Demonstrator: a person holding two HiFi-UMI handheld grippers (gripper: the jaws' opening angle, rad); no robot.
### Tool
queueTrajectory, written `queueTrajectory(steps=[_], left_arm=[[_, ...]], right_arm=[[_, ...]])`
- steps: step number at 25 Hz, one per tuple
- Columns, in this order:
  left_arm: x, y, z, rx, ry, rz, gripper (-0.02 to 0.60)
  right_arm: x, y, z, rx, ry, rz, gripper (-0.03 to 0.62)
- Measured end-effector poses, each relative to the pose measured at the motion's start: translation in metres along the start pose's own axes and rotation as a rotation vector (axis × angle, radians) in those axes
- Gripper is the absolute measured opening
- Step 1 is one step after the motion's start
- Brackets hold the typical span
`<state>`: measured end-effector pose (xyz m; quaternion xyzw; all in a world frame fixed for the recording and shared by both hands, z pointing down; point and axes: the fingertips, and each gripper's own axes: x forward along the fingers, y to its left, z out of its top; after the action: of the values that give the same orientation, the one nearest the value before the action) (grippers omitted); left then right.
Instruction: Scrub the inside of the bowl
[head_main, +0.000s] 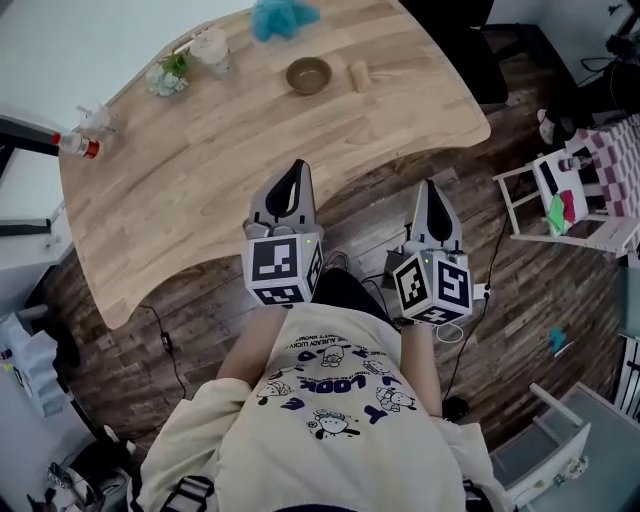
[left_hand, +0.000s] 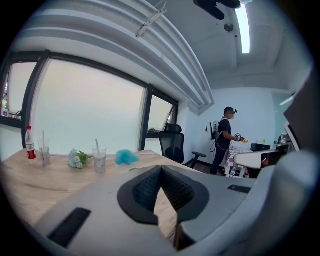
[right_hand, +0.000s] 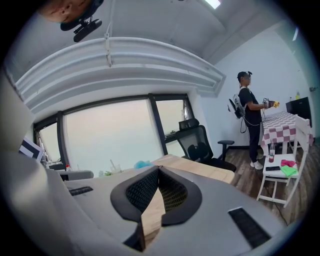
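Pale matt wood-grain surface (head_main: 250, 130); dull brownish bowl (head_main: 308, 75) at twelve o'clock; fluffy blue scrubber (head_main: 281, 17); dark wood-plank floor (head_main: 520, 290).

the blue fluffy thing (head_main: 283, 17) is cut off at the top edge.

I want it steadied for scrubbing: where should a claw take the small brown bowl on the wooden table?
Take the small brown round bowl by its rim on the near left, coming from above, probably. It sits upright, mouth up, so the rim is its only thin edge; a pale wooden block lies close on its right and a blue fluffy thing beyond it.
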<state>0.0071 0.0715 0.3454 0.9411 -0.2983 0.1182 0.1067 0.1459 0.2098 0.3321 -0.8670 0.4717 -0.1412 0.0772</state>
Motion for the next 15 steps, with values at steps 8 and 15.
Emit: queueTrajectory(steps=[8,15], left_arm=[[0.011,0.009,-0.005,-0.034,0.029,0.055,0.028],[0.021,0.027,-0.009,-0.052,0.046,0.094,0.028]], right_arm=[[0.023,-0.007,-0.005,0.018,0.037,0.036,0.022],[0.040,-0.002,-0.013,0.020,0.066,0.054,0.022]])
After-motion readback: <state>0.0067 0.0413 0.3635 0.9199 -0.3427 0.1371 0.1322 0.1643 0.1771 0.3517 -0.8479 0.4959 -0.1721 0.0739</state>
